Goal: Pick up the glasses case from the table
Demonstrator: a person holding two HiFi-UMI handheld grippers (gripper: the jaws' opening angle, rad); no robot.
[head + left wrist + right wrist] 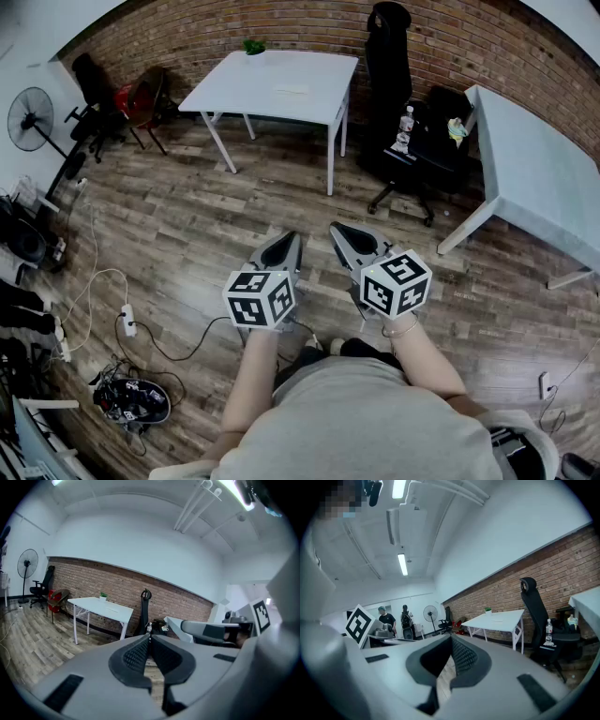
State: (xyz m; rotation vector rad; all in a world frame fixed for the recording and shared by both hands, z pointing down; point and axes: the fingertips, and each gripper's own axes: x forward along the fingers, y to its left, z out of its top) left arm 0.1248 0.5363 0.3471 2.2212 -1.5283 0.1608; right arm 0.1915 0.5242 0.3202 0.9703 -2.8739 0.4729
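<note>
Head view, wood-plank floor [187, 220], brick wall [281, 26], white table [234, 89], black chair [387, 66]

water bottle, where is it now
Head view, upper right: the water bottle stands on the black office chair, just right of the white table.

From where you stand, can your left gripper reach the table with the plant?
Probably not: the left gripper sits close to the body, with open wooden floor between it and the table. Nothing blocks the way.
</note>
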